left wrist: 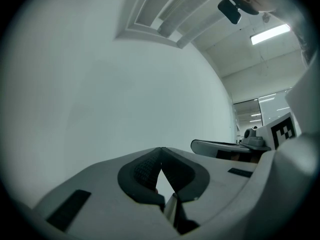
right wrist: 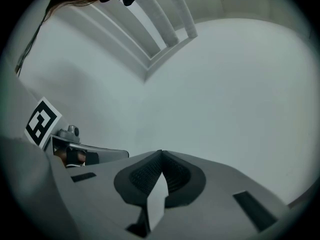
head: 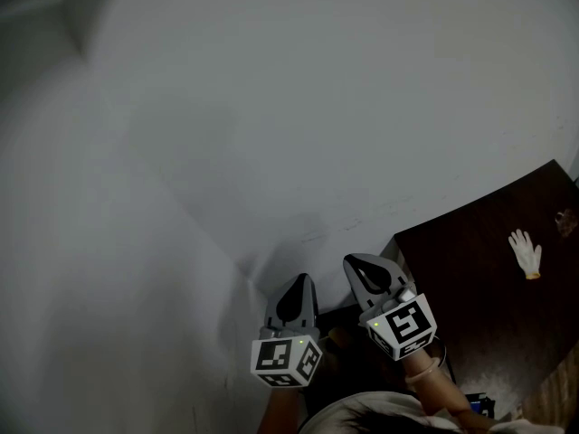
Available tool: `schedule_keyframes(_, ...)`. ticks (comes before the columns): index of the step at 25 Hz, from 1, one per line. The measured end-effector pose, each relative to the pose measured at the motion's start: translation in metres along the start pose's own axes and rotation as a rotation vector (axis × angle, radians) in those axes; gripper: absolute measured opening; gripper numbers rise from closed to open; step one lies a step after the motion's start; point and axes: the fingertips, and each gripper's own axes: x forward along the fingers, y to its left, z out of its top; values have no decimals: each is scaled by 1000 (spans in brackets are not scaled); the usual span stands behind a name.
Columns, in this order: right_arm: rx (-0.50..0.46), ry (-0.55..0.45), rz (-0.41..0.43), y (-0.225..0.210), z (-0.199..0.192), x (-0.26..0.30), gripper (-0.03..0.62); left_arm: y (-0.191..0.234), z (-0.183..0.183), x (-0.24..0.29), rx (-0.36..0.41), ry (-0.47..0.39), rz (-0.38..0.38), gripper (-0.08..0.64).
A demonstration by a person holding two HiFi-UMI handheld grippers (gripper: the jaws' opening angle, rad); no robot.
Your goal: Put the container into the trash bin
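Note:
No container and no trash bin show in any view. In the head view my left gripper and right gripper are held side by side, level, facing a plain white wall. Both are shut with nothing between their jaws. In the left gripper view my left gripper has its tips touching, and the right gripper's side appears to its right. In the right gripper view my right gripper is closed too, and the left gripper appears at its left.
A dark brown table stands at the lower right, with a white glove lying on it. The white wall fills most of every view. A ceiling vent and ceiling lights show above.

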Motion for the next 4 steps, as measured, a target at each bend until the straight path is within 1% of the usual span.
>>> schedule_keyframes(4,-1,4,0,0,-3,4,6,4,-1,2,-2,-1,0,20)
